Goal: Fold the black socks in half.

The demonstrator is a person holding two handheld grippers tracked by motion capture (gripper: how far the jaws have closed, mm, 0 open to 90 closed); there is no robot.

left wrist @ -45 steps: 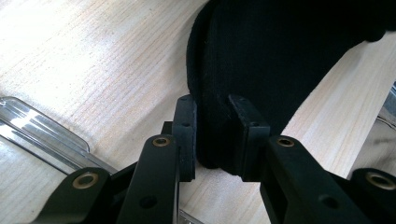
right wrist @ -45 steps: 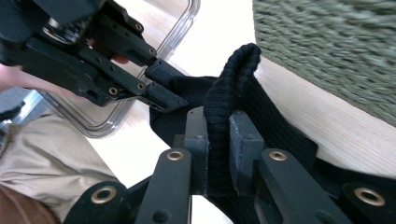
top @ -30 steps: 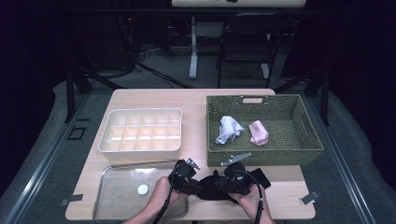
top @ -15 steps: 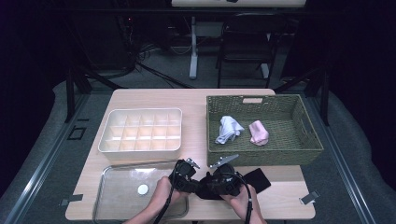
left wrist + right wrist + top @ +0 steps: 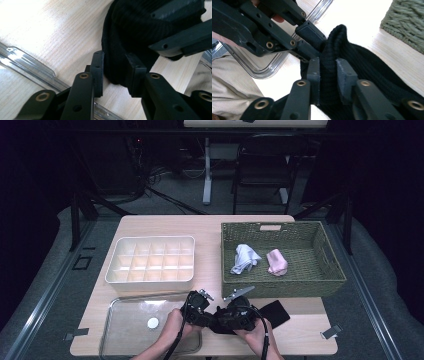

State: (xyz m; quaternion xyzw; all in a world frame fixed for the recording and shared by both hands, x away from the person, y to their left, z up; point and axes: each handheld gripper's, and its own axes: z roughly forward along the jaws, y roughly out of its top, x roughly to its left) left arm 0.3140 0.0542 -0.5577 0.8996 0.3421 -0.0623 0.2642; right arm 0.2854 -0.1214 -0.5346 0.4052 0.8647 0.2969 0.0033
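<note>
Black ribbed knit sock lay bunched on pale wooden table, near edge, between clear glass tray and olive woven basket. Left gripper clamped on one fold of it; jaws just eased wider, cloth between them. Right gripper pinched a neighbouring fold, likewise just loosened, cloth between. Compared with a second back, right hand drawn in closer to left. Probably regripping mid-fold, roll not yet finished. White compartment box unused so far
</note>
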